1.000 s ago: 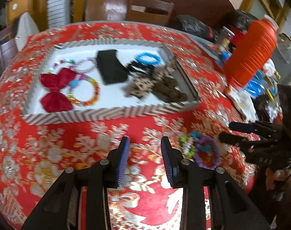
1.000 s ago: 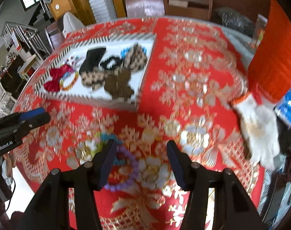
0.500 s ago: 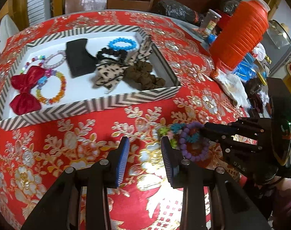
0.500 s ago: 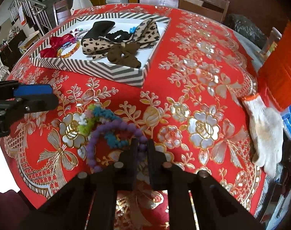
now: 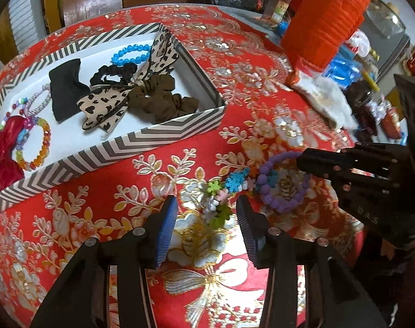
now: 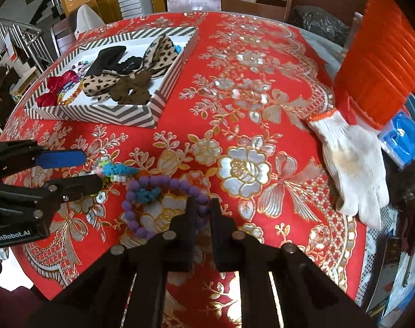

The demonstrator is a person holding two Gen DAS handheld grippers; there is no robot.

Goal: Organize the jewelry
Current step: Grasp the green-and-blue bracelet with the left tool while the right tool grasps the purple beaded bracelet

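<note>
1. Work surface: a round table covered by a red tablecloth [image 5: 103, 218] with gold and silver floral embroidery.
2. Right gripper [image 6: 202, 210]: the jaws are pressed together on the near arc of the purple bead bracelet [image 6: 142, 207]. The beads sit between the two black fingers. The bracelet lies on the cloth near the table's front edge.
3. Left gripper [image 5: 206, 216]: the jaws are spread and have just been opening wider. The blue ribbed pads [image 5: 166, 227] stand on either side of the pastel flower-charm bracelet [image 5: 221, 191] without pressing on it.
4. Flower-charm bracelet: it carries blue, green, pink and white charms and lies on the cloth. One end overlaps the purple bead bracelet; a blue charm rests inside the purple ring.
5. Storage tray: a chevron-striped box [image 5: 142, 145] with a white floor sits further back on the table, well apart from both bracelets.
6. Tray contents: a red bow [image 5: 2, 150], an amber bead bracelet [image 5: 41, 147], a black cloth piece [image 5: 65, 90], a leopard-print bow [image 5: 114, 101], a brown scrunchie [image 5: 158, 101], a black scrunchie [image 5: 112, 71] and a blue bead bracelet [image 5: 129, 56].
7. Right side of table: a white work glove [image 6: 352, 164] lies just beside an orange ribbed container [image 6: 382, 63].
</note>
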